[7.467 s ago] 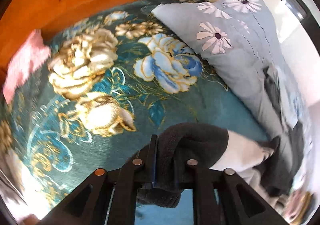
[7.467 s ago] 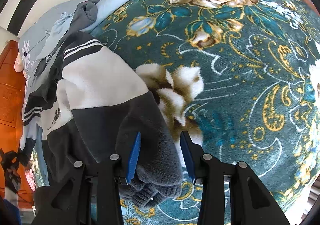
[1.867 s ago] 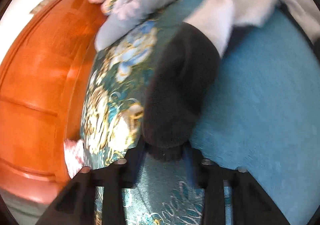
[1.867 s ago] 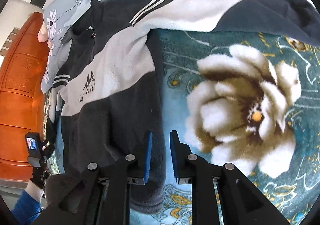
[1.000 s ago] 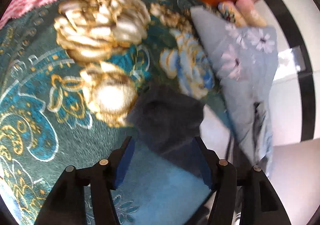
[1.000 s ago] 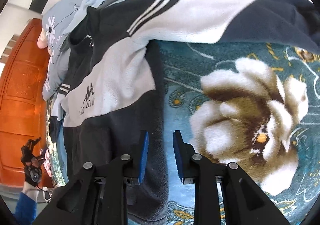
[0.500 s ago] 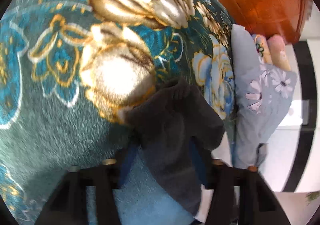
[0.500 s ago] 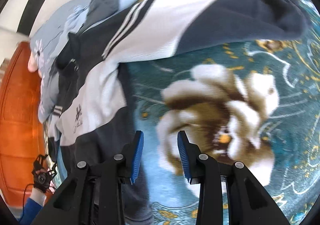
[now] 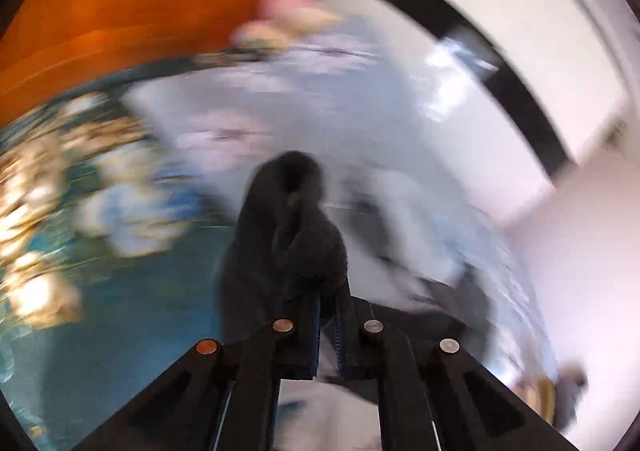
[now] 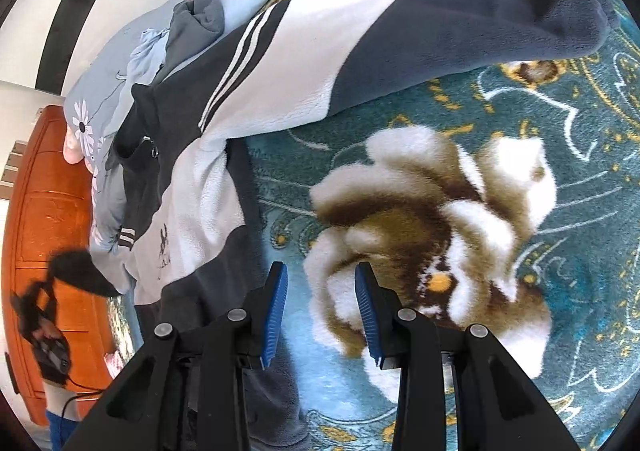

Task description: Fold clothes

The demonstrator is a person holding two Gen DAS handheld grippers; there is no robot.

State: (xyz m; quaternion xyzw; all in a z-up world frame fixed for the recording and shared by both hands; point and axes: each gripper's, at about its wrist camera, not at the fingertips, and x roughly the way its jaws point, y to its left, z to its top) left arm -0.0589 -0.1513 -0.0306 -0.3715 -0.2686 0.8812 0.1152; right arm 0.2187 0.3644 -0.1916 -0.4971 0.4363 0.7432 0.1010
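We see the left claw (image 9: 328, 315) clamped on the dark sleeve cuff (image 9: 296, 227) of the fleece jacket (image 10: 256, 91), which lies on the floral blanket (image 10: 560, 171); the right claw (image 10: 320, 311) hangs apart, empty.

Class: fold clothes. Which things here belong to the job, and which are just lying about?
Job: fleece jacket; its dark sleeve, clamped in the left hand-held gripper.
Lying about: floral blanket; grey daisy pillow; grey garment.
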